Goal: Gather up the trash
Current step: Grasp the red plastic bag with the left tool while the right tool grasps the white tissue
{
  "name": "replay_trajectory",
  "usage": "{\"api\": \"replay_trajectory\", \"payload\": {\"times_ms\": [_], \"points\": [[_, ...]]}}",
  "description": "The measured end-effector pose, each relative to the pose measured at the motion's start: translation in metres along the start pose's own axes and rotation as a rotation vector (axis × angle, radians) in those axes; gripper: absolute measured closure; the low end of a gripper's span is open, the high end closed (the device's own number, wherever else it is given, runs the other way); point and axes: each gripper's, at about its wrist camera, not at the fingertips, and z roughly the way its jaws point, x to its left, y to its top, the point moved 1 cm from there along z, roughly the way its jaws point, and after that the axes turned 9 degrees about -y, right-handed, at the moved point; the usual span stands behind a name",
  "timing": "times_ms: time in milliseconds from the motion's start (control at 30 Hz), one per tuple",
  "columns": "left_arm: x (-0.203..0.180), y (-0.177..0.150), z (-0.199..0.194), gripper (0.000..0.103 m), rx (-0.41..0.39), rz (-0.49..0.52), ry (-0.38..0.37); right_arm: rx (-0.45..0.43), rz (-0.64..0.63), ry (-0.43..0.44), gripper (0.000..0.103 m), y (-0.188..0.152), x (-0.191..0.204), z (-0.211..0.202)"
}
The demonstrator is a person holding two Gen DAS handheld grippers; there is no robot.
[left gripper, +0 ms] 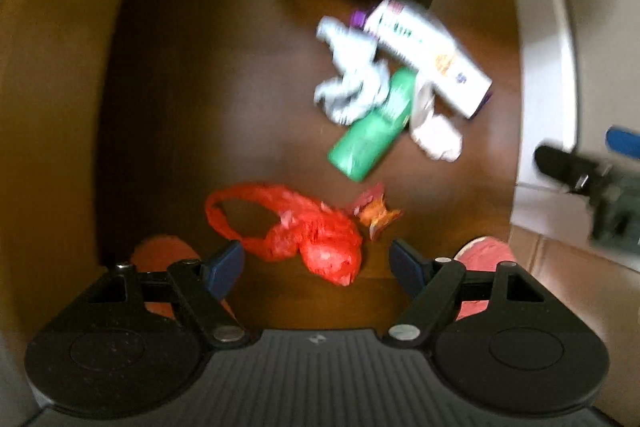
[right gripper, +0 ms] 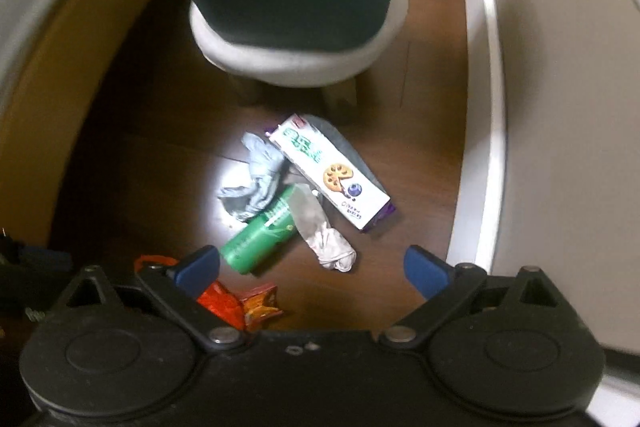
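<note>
Above the floor (left gripper: 180, 107) litter, we hover with both jaws wide and empty; the red bag (left gripper: 312, 239) may slip from the left gripper (left gripper: 316, 263), being thin.

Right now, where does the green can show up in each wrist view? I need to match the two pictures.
Left wrist view: the green can lies right of centre, above the red plastic bag.
Right wrist view: the green can lies just left of centre, close above the left blue fingertip.
Shared landmark: the white cookie box, lying up and to the right of the can in both views.
</note>
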Motion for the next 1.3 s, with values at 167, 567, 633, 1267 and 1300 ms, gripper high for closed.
{"api": "replay_trajectory", "payload": {"times_ms": [167, 567, 633, 1267, 1300], "points": [[0.002, 0.004, 0.063, 0.024, 0.109, -0.034, 0.009, 0.063, -0.029, 0.05, 0.009, 0.001, 0.002, 0.057], [0.013, 0.002, 0.17, 0.024, 0.275, -0.075, -0.03, 0.135, -0.076, 0.057, 0.015, -0.004, 0.005, 0.162], [0.013, 0.0, 0.18, 0.024, 0.296, -0.067, -0.033, 0.14, -0.075, 0.055, 0.015, -0.006, 0.007, 0.172], [0.008, -0.002, 0.206, 0.035, 0.345, -0.001, -0.027, 0.169, -0.043, 0.019, 0.059, -0.018, 0.007, 0.203], [0.007, -0.001, 0.205, 0.035, 0.343, 0.005, -0.027, 0.175, -0.046, 0.008, 0.07, -0.018, 0.009, 0.204]]}}
